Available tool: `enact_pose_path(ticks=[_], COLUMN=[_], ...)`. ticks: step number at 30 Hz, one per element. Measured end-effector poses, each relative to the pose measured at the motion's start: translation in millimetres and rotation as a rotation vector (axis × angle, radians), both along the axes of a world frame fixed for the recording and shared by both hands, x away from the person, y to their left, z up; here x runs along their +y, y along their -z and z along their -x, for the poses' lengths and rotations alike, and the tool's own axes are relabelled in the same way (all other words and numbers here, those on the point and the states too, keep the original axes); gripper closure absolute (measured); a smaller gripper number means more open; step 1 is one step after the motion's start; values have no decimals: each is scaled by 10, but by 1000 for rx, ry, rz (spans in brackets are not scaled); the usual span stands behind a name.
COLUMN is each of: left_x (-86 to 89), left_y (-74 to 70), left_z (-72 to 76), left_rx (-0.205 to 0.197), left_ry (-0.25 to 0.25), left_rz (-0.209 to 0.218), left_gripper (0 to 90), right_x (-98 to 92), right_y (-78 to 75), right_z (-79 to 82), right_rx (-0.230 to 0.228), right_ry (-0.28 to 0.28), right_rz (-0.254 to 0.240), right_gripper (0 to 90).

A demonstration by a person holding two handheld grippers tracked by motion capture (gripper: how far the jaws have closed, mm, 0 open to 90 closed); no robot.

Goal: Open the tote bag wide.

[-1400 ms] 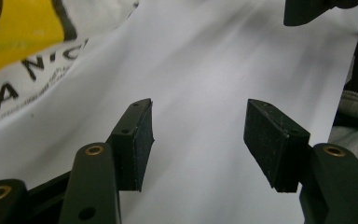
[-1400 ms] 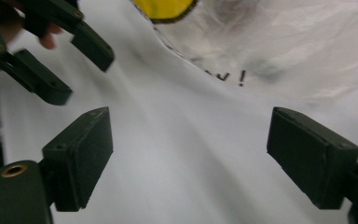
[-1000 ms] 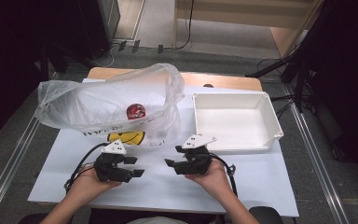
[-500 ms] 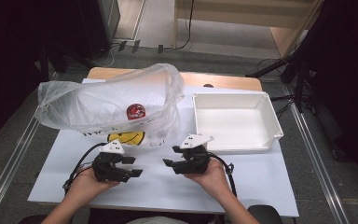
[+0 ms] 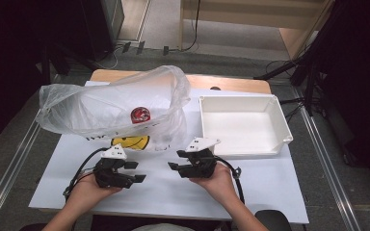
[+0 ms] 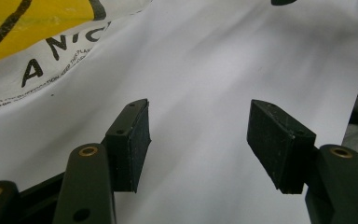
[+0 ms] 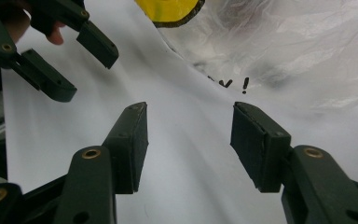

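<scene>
So both tongs are parked low over the white tabletop (image 5: 270, 187), near the person's edge, tips facing each other with a bare strip of tabletop between them. The left tongs (image 5: 136, 172) sit at about 7 o'clock from the middle of the tabletop, the right tongs (image 5: 174, 160) at roughly 6 o'clock. A hand wraps each one from below, and a black cable trails off each.

Left tongs (image 6: 198, 140): spread wide, nothing between the jaws, just plain white surface under them. Right tongs (image 7: 189, 142): also spread with nothing between the pads, though the jaws have just been closing in a bit. Still a clear gap, so no pinch on anything. In the right gripper view the left tongs (image 7: 70, 58) show at around 10 o'clock, open too.

The thing nearest both is the plastic bag (image 5: 96, 103), a big clear crumpled one lying across the far left part of the tabletop, about 11 o'clock from the tongs. Its near edge is close to the tips, but neither pair touches it. Inside there's a red ball (image 5: 139, 115) (can't make out what it really is), and a yellow smiley print (image 5: 130, 142) with black lettering sits at the bag's near edge, right at 12 o'clock from the left tongs.

A white tray (image 5: 279, 118) sits at 2 o'clock from the right tongs, just beside the bag's right end.
</scene>
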State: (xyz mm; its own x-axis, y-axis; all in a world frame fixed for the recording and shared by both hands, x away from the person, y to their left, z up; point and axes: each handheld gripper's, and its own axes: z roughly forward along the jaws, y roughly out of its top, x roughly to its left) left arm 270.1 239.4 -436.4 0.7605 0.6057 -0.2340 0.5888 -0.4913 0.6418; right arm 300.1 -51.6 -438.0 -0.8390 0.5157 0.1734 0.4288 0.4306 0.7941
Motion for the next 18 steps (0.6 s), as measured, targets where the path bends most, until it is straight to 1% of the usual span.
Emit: enact_pose_path(ticks=[2, 3, 6, 9, 12, 14, 16, 18], left_x=[-5, -3, -6, -7, -3, 1, 1, 3], left_y=[7, 1, -1, 4, -4, -2, -1, -3], left_z=[-6, -6, 0, -4, -2, -6, -7, -6], left_rx=[0, -1, -7, -6, -7, -6, -4, -5], left_ry=[-2, 0, 3, 5, 3, 1, 3, 4], left_rz=[4, -3, 4, 2, -1, 1, -3, -3], left_gripper=[399, 399, 400, 400, 400, 400, 400, 400], right_x=[6, 9, 9, 10, 10, 17, 16, 17], right_y=[3, 4, 0, 3, 2, 1, 0, -7], right_z=[5, 8, 21, 21, 31, 38, 42, 46], right_rx=[-9, -12, -14, -17, -40, -39, -38, -42], right_ry=[0, -2, -7, -10, -24, -31, -30, -31], right_rz=[5, 5, 6, 8, 8, 7, 9, 11], right_gripper=[471, 470, 465, 464, 488, 493, 518, 519])
